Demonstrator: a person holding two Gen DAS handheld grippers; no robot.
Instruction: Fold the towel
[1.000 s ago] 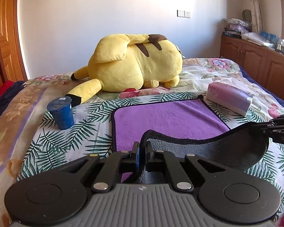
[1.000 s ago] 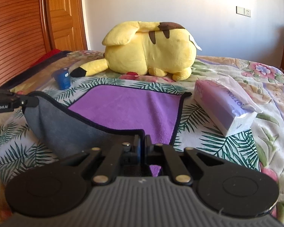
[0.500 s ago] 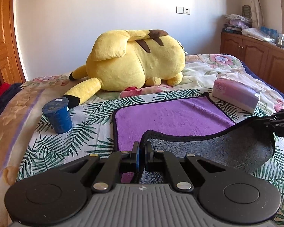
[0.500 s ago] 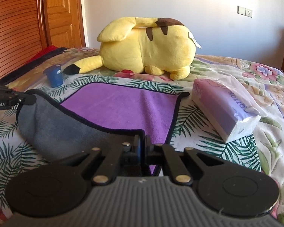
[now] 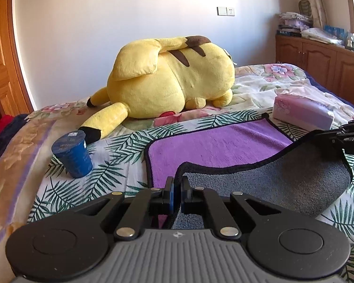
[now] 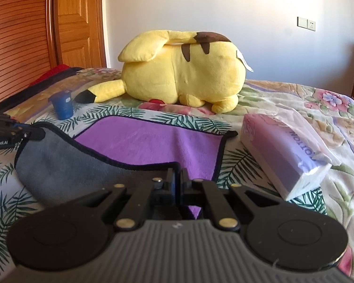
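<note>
A towel (image 5: 214, 146) with a purple face, grey underside and black edging lies on the bed. Its near edge is lifted and curled over, grey side (image 5: 283, 184) up. My left gripper (image 5: 177, 184) is shut on the near left corner of the towel. My right gripper (image 6: 177, 176) is shut on the near right corner; the towel (image 6: 148, 141) spreads out ahead of it. Each gripper shows at the edge of the other's view: the right gripper (image 5: 351, 136) and the left gripper (image 6: 9, 132), both pinching the raised hem.
A big yellow plush toy (image 5: 172, 80) lies behind the towel. A blue cup (image 5: 72, 153) stands to the towel's left, a pink tissue pack (image 6: 283, 155) to its right. The bedspread (image 5: 106, 172) has a leaf and flower print. Wooden cabinets (image 5: 318, 59) line the right wall.
Both grippers have carried the lifted near edge forward over the purple face and a little lower. Plush toy, cup and tissue pack look nearer. Both grips are unchanged.
</note>
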